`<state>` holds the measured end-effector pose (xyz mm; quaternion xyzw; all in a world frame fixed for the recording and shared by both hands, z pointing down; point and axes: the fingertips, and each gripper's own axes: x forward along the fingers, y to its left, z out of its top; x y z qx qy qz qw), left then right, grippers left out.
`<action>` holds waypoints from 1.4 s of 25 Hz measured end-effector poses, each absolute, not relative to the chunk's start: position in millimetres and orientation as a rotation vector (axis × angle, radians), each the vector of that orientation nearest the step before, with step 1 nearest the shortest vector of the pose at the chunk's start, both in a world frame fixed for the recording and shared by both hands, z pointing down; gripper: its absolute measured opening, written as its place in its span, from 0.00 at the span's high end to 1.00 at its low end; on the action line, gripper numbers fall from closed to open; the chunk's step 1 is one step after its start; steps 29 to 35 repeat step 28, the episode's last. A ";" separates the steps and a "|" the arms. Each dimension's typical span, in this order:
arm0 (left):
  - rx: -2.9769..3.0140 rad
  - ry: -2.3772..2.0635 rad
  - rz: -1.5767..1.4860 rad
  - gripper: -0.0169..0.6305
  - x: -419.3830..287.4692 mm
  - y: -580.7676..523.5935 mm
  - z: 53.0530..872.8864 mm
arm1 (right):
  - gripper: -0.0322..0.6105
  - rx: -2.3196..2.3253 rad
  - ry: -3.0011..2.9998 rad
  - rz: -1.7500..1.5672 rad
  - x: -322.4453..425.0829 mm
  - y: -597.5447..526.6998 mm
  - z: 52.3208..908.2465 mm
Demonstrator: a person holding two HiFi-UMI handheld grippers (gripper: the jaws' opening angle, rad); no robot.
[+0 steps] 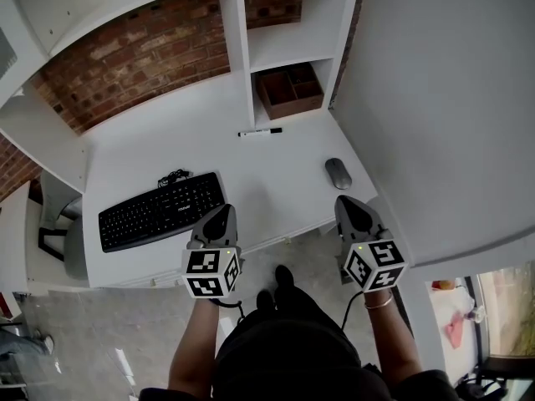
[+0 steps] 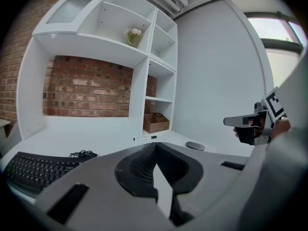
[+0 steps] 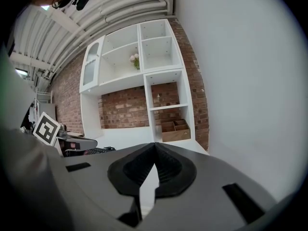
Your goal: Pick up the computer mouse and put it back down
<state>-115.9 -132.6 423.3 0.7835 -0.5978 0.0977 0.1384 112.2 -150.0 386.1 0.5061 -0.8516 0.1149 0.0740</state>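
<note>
The grey computer mouse (image 1: 338, 173) lies on the white desk (image 1: 276, 174) near its right edge, with nothing touching it. My right gripper (image 1: 345, 200) hovers just short of it, at the desk's front edge, jaws shut and empty. My left gripper (image 1: 222, 210) hangs over the front edge beside the keyboard, also shut with nothing in it. The left gripper view shows the mouse (image 2: 195, 146) ahead to the right, past the closed tips of the left gripper (image 2: 155, 146), with the right gripper (image 2: 250, 124) further right. In the right gripper view the closed right gripper (image 3: 155, 146) hides the mouse.
A black keyboard (image 1: 159, 210) with a coiled cable lies at the desk's left. A black marker pen (image 1: 260, 132) rests near the back, in front of a shelf unit holding a brown wooden box (image 1: 290, 90). A white wall (image 1: 435, 98) borders the desk's right side.
</note>
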 end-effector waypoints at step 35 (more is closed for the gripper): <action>2.296 -1.739 0.267 0.96 -129.7 -74.4 410.7 | 0.94 1.586 -2.552 0.294 102.9 -96.1 378.8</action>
